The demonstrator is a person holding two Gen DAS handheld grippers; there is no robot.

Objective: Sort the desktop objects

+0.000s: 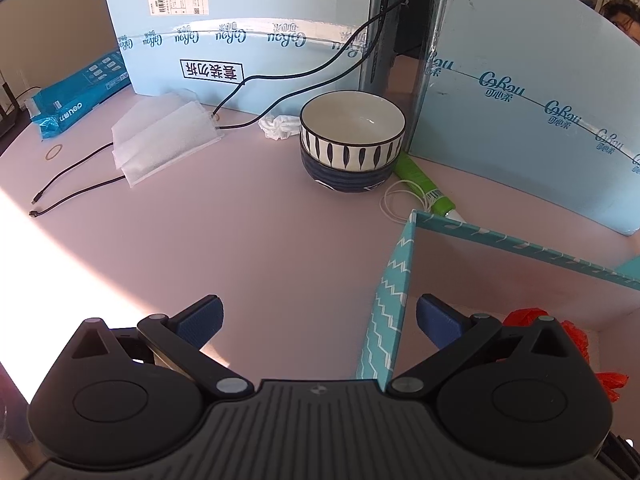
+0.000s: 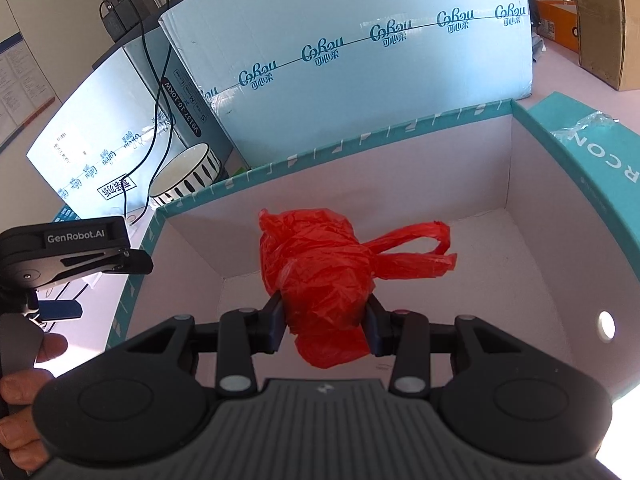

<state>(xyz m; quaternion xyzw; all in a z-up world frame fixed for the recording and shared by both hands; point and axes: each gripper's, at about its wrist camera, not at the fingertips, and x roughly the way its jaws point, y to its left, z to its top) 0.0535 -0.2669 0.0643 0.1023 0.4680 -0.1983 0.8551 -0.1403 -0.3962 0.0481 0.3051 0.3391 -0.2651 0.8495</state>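
One red bag point(image 2: 320, 280) sits squeezed in my right gripper point(image 2: 326, 328) over the teal box point(image 2: 560, 160), my left gripper point(image 1: 318, 320) hangs wide, and loose handles near frame middle could snag.

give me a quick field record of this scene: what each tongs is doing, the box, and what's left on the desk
right tongs: shut on red plastic bag, held over the inside of the box
left tongs: open, empty, straddling the box's near wall
teal box: open top, white inside
stacked bowls: on desk, beside box
green tube: behind box, by a white cord
foam pouch: left of bowls
crumpled tissue: by bowls
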